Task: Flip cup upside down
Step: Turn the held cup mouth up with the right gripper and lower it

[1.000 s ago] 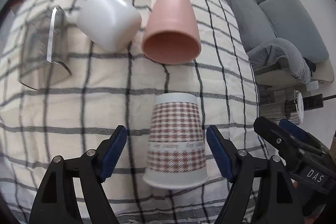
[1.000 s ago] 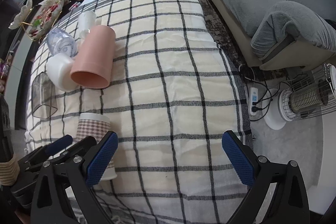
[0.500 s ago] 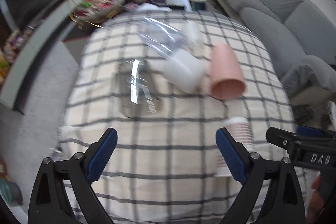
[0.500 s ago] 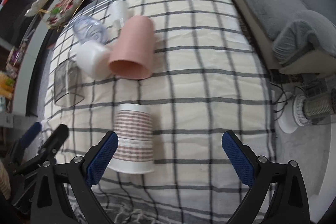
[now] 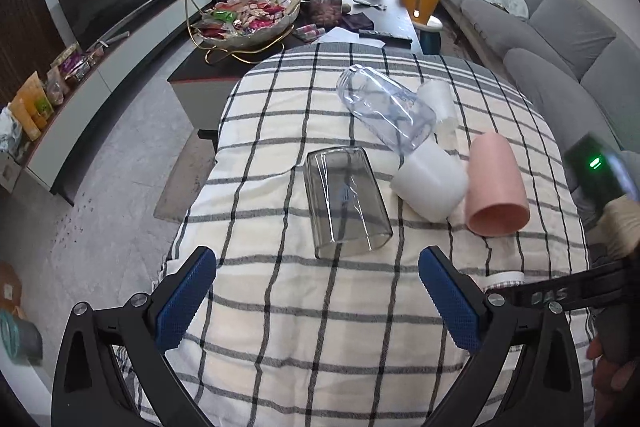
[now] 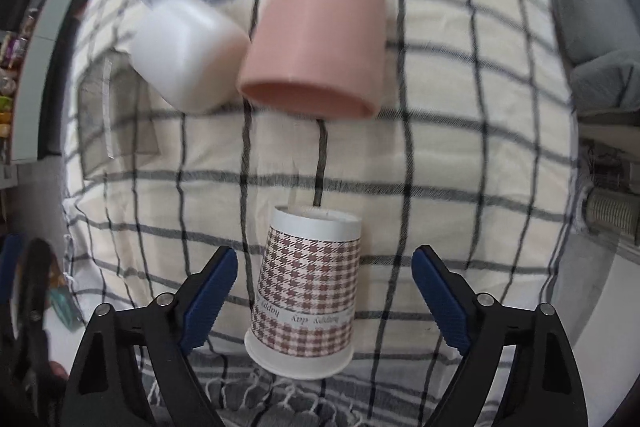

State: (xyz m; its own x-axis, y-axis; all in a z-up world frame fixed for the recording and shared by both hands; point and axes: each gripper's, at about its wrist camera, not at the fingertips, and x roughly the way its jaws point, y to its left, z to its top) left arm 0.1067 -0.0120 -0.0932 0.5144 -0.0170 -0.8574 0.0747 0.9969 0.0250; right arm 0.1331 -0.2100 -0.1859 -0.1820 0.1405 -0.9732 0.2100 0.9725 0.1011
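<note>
A paper cup with a brown houndstooth pattern (image 6: 308,291) stands upside down on the checked tablecloth (image 6: 460,147), wide rim down. My right gripper (image 6: 324,303) is open, its blue pads on either side of the cup without touching it. In the left wrist view only the cup's top edge (image 5: 505,278) shows behind the right gripper's arm. My left gripper (image 5: 318,301) is open and empty above the cloth's near edge, left of the cup.
A pink cup (image 5: 496,193), a white cup (image 5: 430,183), a clear square glass (image 5: 346,201) and a clear bottle (image 5: 386,111) lie on their sides further back. A coffee table with a snack bowl (image 5: 248,19) and a grey sofa (image 5: 560,39) stand beyond.
My left gripper has pulled back and swung left, away from the houndstooth cup. My right gripper has moved in over the cup, which now stands between its pads.
</note>
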